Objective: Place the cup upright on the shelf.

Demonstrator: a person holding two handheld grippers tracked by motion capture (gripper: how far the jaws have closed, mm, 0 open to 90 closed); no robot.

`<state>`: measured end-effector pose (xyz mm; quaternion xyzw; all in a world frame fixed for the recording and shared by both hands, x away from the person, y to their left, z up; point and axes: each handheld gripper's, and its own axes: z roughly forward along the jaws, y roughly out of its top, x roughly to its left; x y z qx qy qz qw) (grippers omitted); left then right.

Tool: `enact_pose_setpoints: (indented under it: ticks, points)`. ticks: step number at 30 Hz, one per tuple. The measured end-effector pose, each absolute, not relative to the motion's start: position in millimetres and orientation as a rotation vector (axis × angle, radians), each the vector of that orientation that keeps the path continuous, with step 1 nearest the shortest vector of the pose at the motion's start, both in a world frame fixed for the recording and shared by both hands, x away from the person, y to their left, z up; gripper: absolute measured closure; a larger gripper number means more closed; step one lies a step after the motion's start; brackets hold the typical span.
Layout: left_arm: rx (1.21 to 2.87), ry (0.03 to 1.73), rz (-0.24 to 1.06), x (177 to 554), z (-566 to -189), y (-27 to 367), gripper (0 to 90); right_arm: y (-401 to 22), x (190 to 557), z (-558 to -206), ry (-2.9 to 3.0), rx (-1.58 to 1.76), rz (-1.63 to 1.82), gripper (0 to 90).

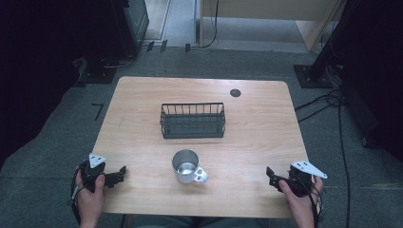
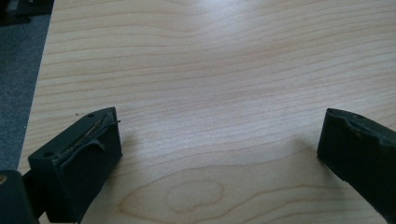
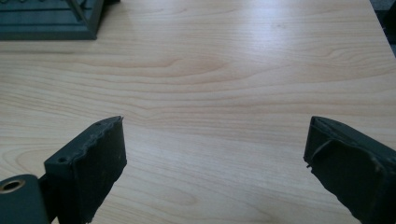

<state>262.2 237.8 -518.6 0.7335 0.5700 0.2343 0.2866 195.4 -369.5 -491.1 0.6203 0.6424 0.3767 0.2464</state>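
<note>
Left gripper (image 2: pixel 219 140) and right gripper (image 3: pixel 215 144): jaws spread over bare table (image 1: pixel 266 128). Metal mug (image 1: pixel 187 166) between them; wire basket (image 1: pixel 192 120) beyond.

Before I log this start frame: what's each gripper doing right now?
Left gripper: open, jaws wide apart, holding nothing.
Right gripper: open, jaws wide apart, holding nothing.
</note>
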Motion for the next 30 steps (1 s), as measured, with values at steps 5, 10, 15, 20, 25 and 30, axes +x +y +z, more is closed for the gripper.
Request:
enact_pose_setpoints:
  ticks: [5, 10, 15, 20, 25, 30]
  points:
    - [1.959, 1.523, 0.626, 262.2, -518.6, 237.8, 0.0, -360.1, 197.1, -486.6, 1.775, 1.674, 1.057, 2.3]
    - [1.960, 1.523, 0.626, 262.2, -518.6, 237.8, 0.0, -351.3, 198.3, -483.5, 1.772, 1.668, 1.081, 0.3]
    - [1.960, 1.523, 0.626, 262.2, -518.6, 237.8, 0.0, -341.0, 199.6, -478.5, 1.799, 1.638, 1.108, 0.0]
    - [1.960, 1.523, 0.626, 262.2, -518.6, 237.8, 0.0, -329.6, 200.6, -473.1, 1.834, 1.604, 1.121, 0.0]
    - [1.960, 1.523, 0.626, 262.2, -518.6, 237.8, 0.0, -319.5, 201.2, -467.9, 1.851, 1.582, 1.133, 0.0]
    - [1.960, 1.523, 0.626, 262.2, -518.6, 237.9, 0.0, -308.7, 201.9, -464.2, 1.881, 1.550, 1.153, 0.0]
